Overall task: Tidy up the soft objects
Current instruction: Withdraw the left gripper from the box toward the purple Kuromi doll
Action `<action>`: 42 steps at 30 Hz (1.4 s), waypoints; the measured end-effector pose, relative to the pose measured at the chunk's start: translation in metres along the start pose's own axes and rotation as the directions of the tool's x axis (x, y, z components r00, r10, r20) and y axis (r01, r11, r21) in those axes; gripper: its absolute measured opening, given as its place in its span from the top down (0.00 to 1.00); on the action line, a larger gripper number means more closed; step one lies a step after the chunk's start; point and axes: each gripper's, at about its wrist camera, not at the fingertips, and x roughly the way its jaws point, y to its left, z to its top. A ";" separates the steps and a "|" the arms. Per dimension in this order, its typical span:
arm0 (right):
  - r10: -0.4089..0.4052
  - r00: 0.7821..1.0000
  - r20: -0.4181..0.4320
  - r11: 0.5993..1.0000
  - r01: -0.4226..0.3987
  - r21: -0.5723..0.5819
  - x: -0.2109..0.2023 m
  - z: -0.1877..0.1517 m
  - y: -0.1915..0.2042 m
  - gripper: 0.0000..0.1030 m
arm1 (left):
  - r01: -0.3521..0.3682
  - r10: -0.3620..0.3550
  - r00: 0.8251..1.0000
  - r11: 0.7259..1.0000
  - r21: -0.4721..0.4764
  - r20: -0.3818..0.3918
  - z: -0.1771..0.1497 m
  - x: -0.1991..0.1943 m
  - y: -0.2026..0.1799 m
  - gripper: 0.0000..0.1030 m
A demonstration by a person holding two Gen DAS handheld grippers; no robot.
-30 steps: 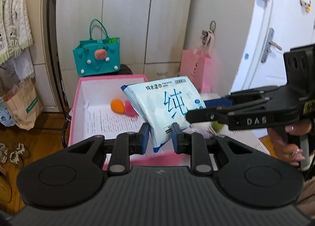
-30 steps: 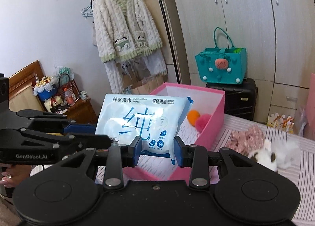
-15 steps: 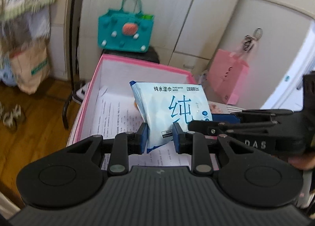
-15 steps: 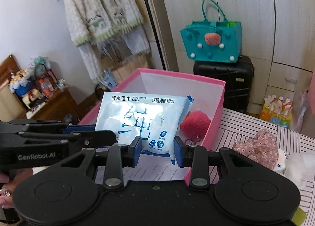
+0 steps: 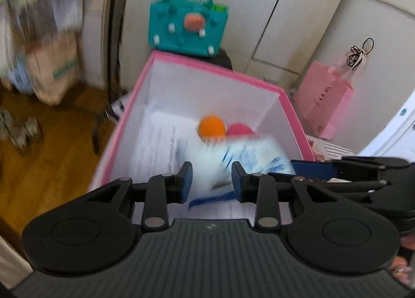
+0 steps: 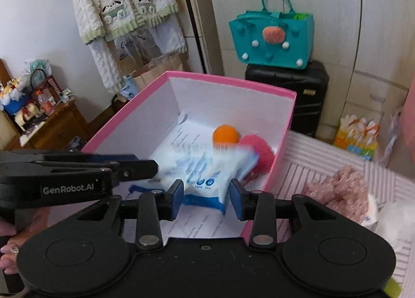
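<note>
Left claw [image 6: 135, 165] – "GenRobot.AI" – opening, wipes pack [image 6: 207, 170] between.

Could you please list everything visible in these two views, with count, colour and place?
wet wipes pack: one, white-blue, blurred, dropping into box
storage box: one, pink, white inside
pompom ball: one, orange, in box
fuzzy ball: one, pink, in box
tote bag: one, teal, on suitcase
suitcase: one, black
scrunchie: one, pink floral, right of box
pyjamas: cream-green, hanging
left hand-held gripper: black, jaws opening
right hand-held gripper: black, jaws opening
</note>
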 end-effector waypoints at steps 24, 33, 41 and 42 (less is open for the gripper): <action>0.125 0.979 0.161 0.990 -0.112 -0.084 -0.171 -0.038 -0.009 0.49 | 0.078 -0.109 0.990 0.952 0.296 0.087 -0.017 -0.148 -0.074 0.32; 0.154 0.967 0.202 0.979 -0.121 -0.165 -0.229 -0.071 0.002 0.46 | 0.172 -0.197 0.980 0.900 0.401 0.020 -0.046 -0.192 -0.102 0.23; 0.159 0.966 0.204 0.972 -0.117 -0.203 -0.253 -0.104 0.008 0.39 | 0.195 -0.219 0.976 0.851 0.488 -0.009 -0.077 -0.210 -0.124 0.14; 0.159 0.966 0.202 0.972 -0.118 -0.201 -0.255 -0.109 0.007 0.38 | 0.201 -0.224 0.975 0.846 0.493 -0.012 -0.080 -0.211 -0.126 0.12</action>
